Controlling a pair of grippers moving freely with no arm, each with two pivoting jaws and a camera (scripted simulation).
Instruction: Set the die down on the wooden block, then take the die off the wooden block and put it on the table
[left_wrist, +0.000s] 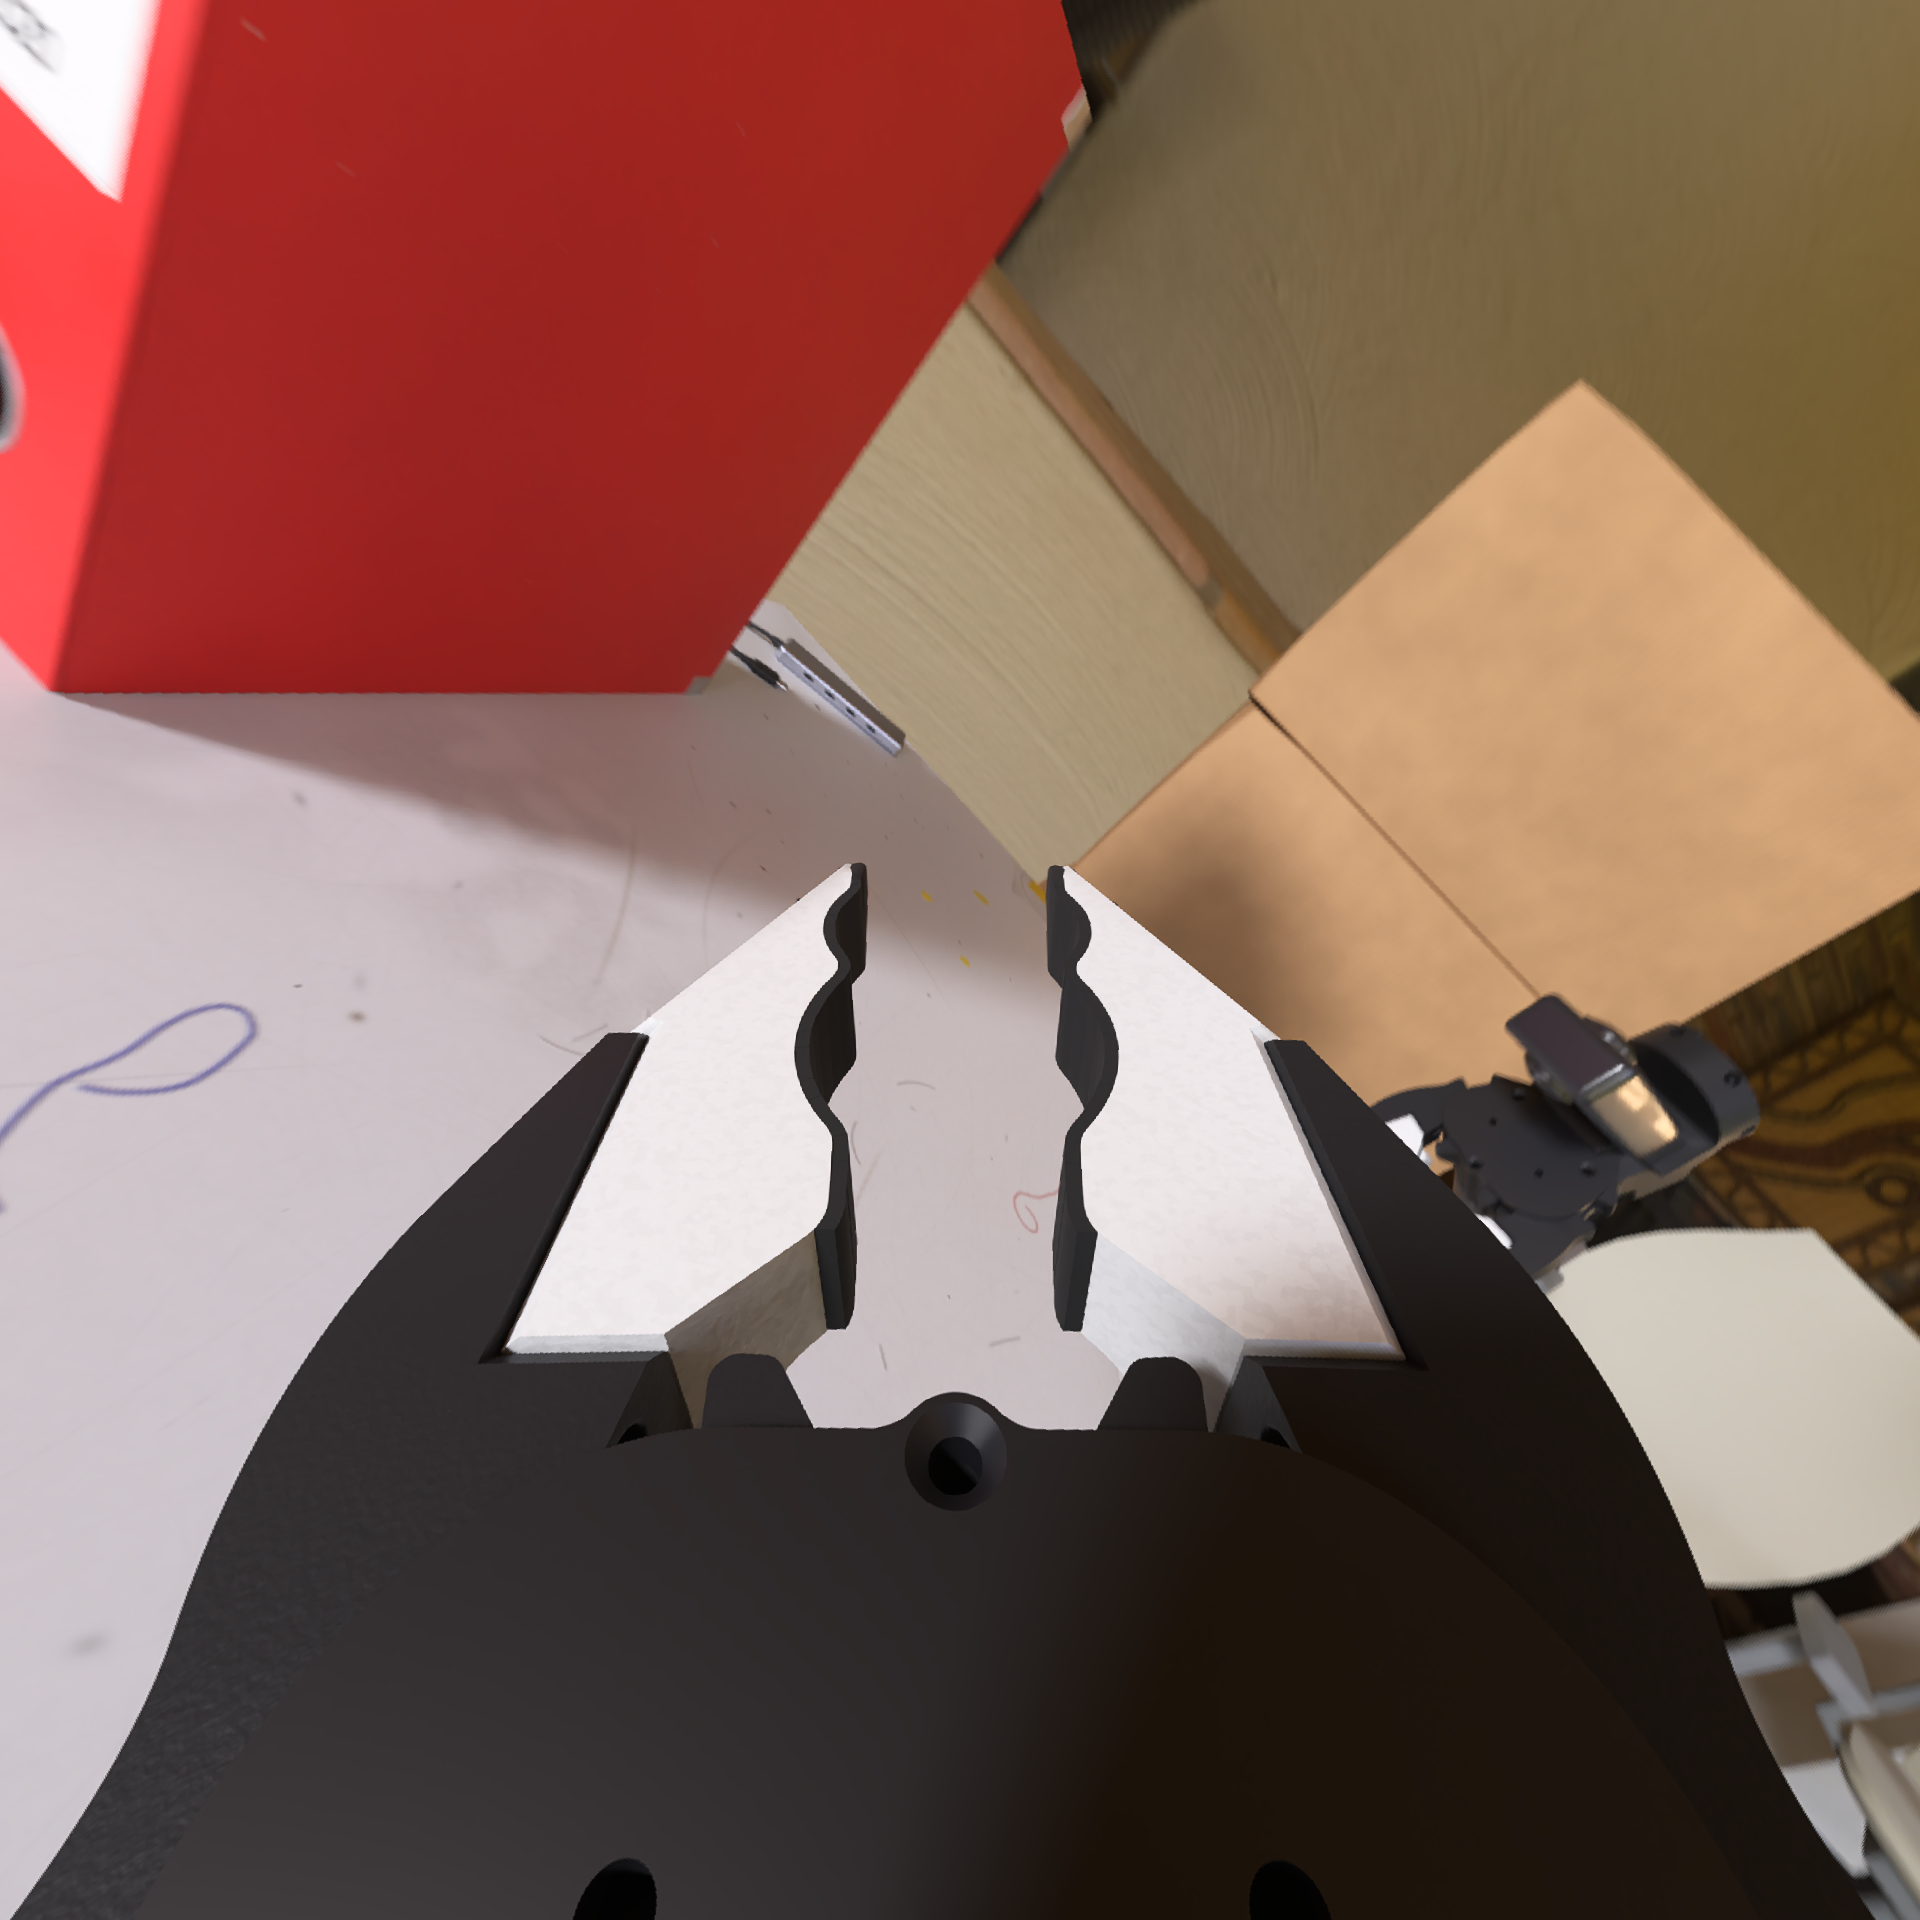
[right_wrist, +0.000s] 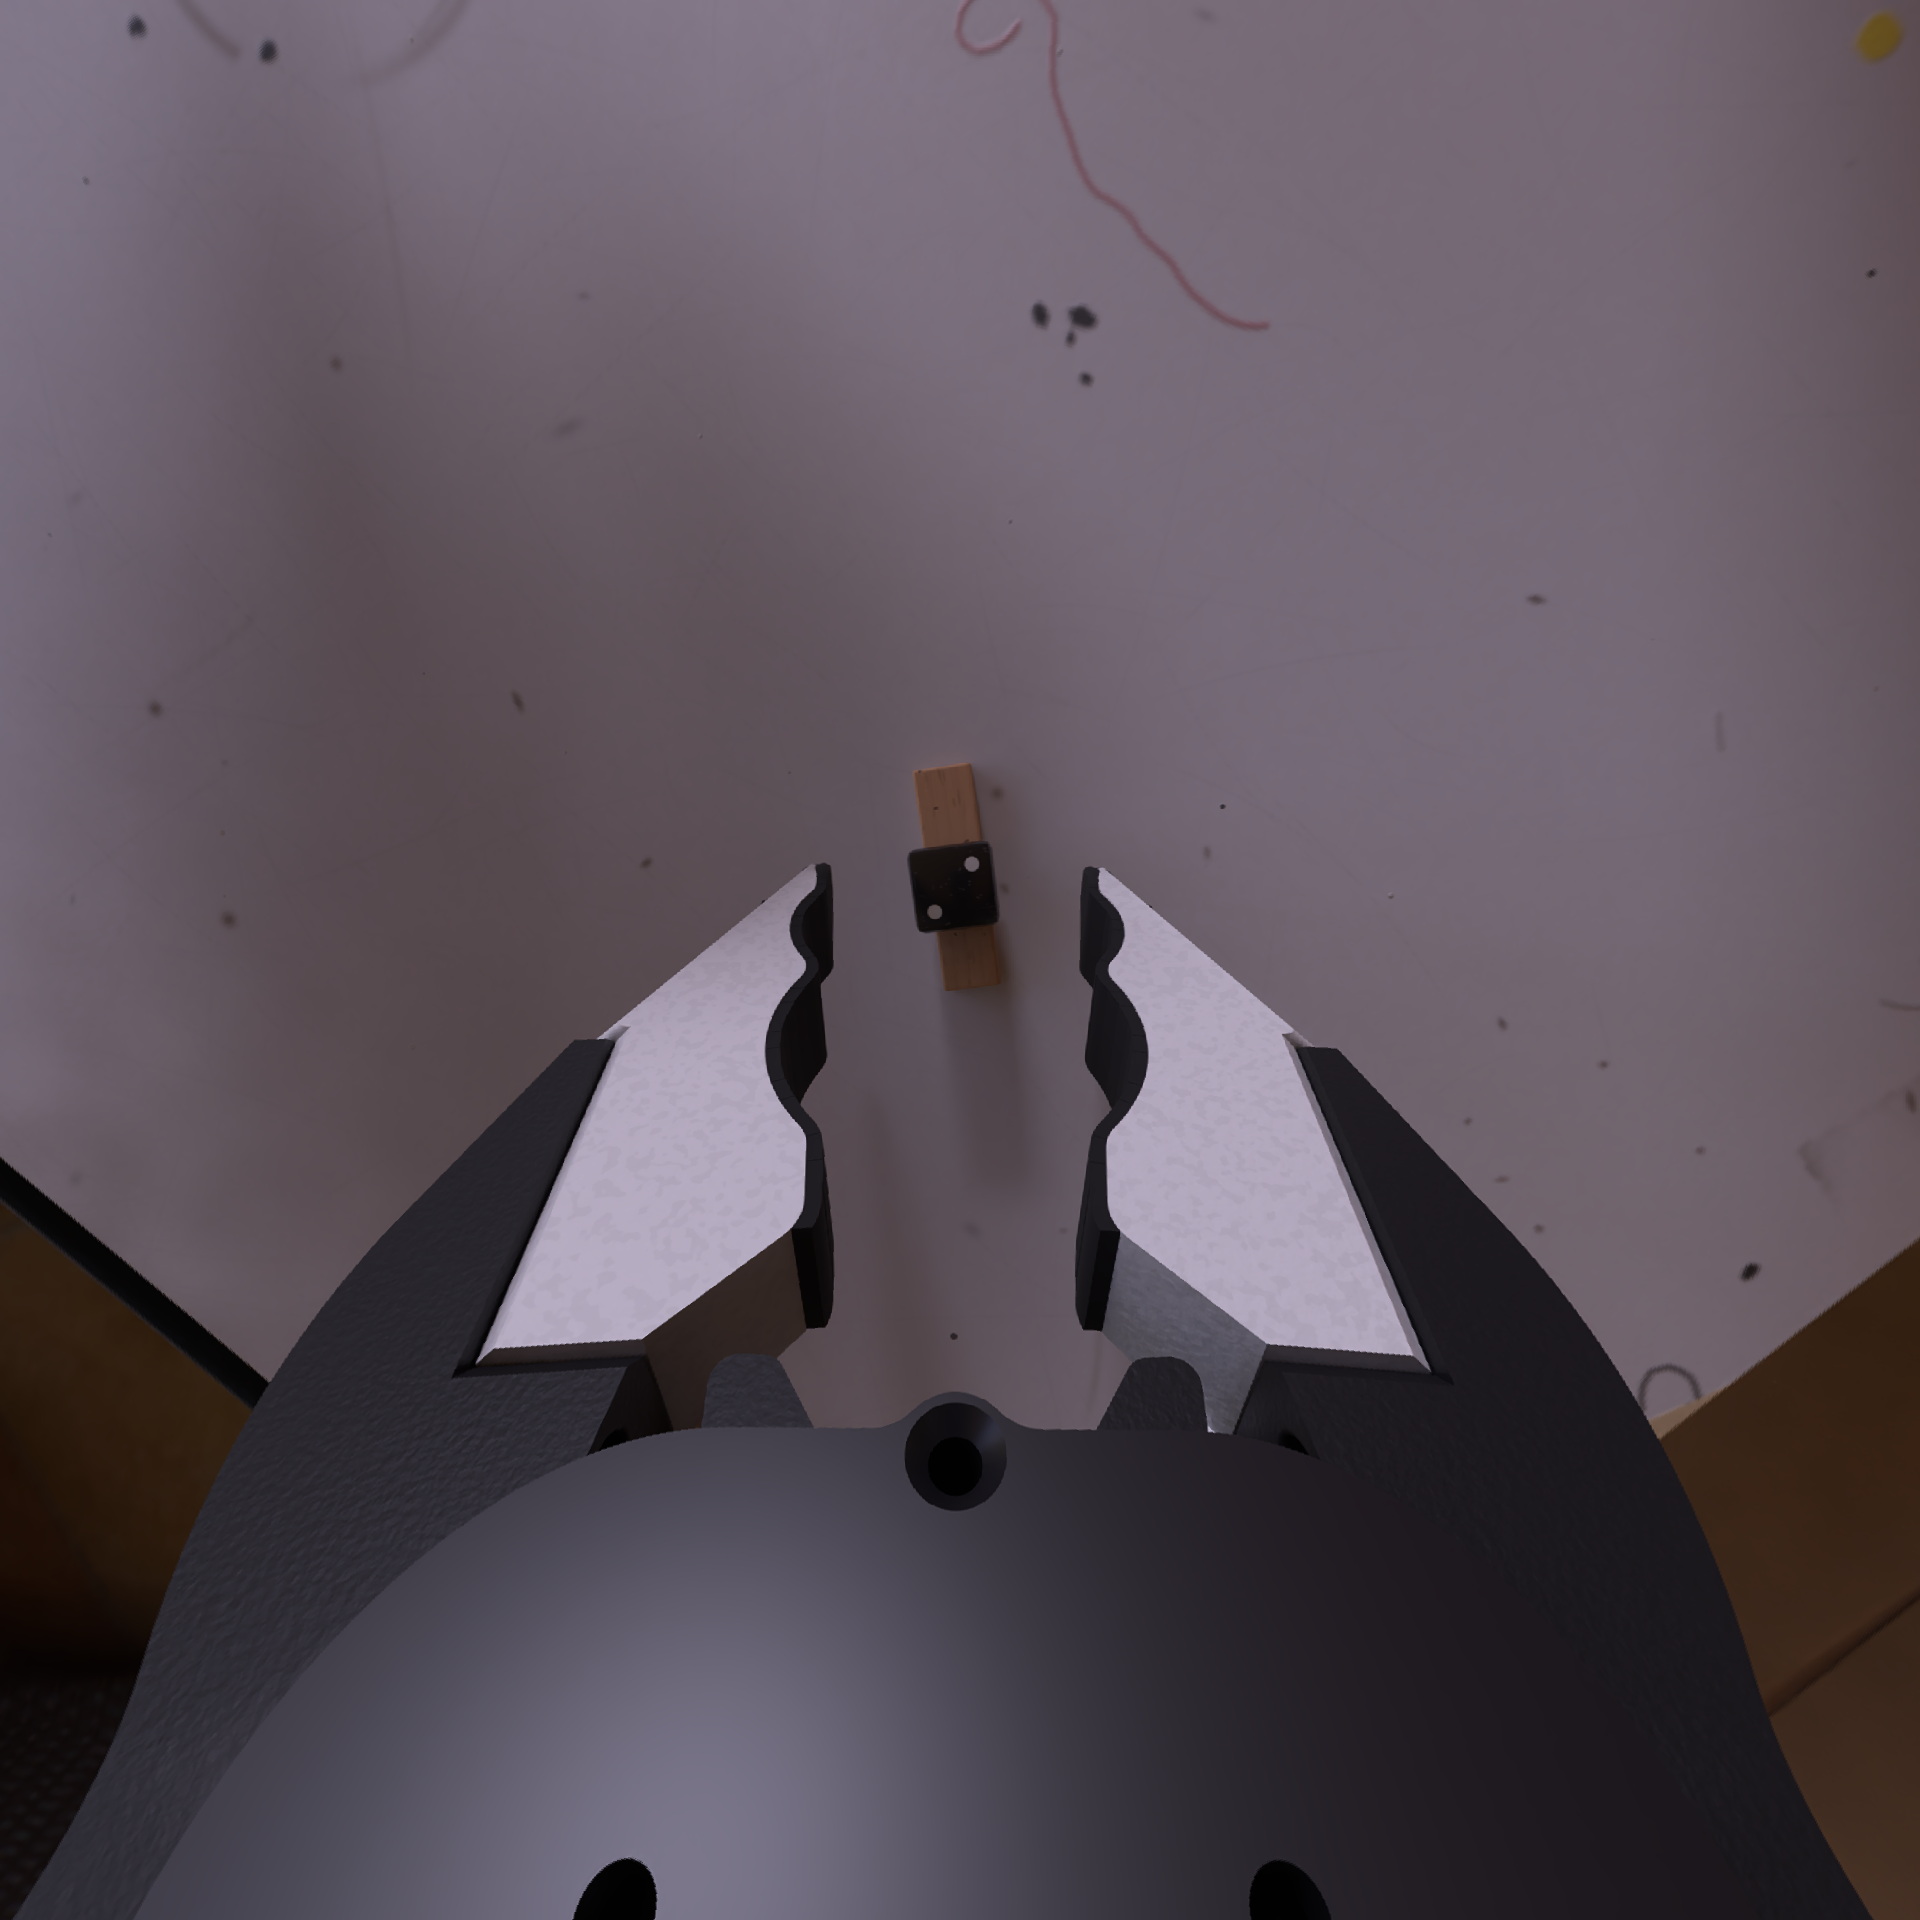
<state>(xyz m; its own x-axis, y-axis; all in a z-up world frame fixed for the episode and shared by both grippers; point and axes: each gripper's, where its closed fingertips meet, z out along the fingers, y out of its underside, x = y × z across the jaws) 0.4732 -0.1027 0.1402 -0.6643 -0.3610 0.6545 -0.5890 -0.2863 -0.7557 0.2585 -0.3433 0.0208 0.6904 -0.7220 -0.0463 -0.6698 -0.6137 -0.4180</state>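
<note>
In the right wrist view a small black die (right_wrist: 954, 886) with two white pips on top rests on a narrow wooden block (right_wrist: 957, 878) that lies flat on the white table (right_wrist: 623, 468). My right gripper (right_wrist: 954, 883) is open and empty, high above them, looking straight down, with die and block showing between its fingertips. My left gripper (left_wrist: 954, 881) is open and empty over the table near its far edge. Die and block do not show in the left wrist view. The right gripper (left_wrist: 1579, 1122) shows there, off to the right.
A tall red binder (left_wrist: 520, 332) stands on the table at the left gripper's far left. A grey hub (left_wrist: 831, 696) lies behind it near the table edge. Cardboard boxes (left_wrist: 1558, 675) stand beyond the edge on the right. A cardboard box corner (right_wrist: 1808, 1475) shows at lower right.
</note>
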